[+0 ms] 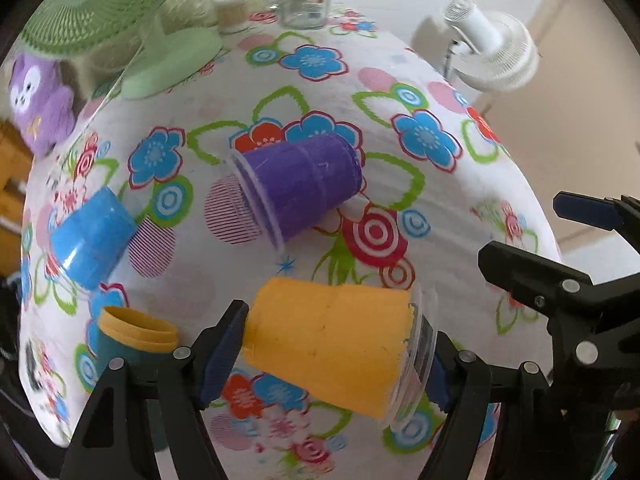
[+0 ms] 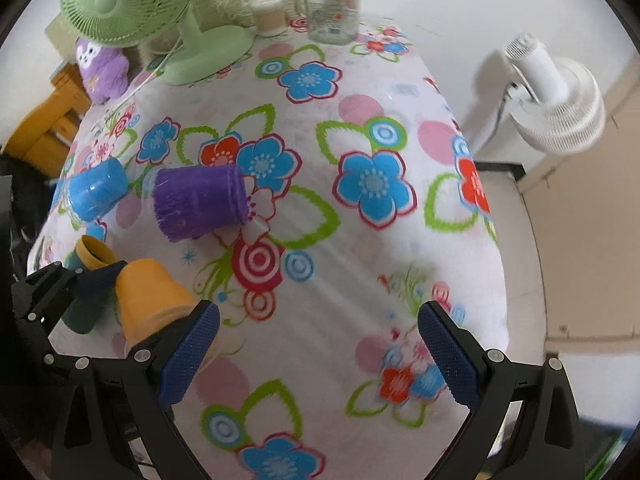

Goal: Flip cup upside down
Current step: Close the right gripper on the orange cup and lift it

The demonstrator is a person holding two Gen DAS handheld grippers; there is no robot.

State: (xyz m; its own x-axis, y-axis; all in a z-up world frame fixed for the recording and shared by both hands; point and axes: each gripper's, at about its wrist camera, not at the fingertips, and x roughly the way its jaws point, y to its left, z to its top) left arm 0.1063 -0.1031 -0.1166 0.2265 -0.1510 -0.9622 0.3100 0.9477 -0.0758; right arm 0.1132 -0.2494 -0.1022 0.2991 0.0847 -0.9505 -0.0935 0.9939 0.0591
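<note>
My left gripper (image 1: 332, 356) is shut on a yellow cup (image 1: 332, 346), held on its side above the flowered tablecloth, its clear rim toward the right finger. The same cup (image 2: 150, 300) shows at the left of the right wrist view, held between the left gripper's fingers. A purple cup (image 1: 298, 188) lies on its side in the middle of the table, also in the right wrist view (image 2: 198, 202). A blue cup (image 1: 92, 236) lies tipped at the left (image 2: 96, 194). My right gripper (image 2: 318, 354) is open and empty over the cloth, and its fingers (image 1: 532, 276) show at the right of the left wrist view.
A teal cup with a yellow rim (image 1: 132, 340) stands by the left finger. A green desk fan (image 2: 132, 4), a purple plush toy (image 2: 102, 68), a glass jar (image 2: 334, 4) and a small container (image 2: 270, 12) stand at the back. A white fan (image 2: 560, 104) stands off the table's right edge.
</note>
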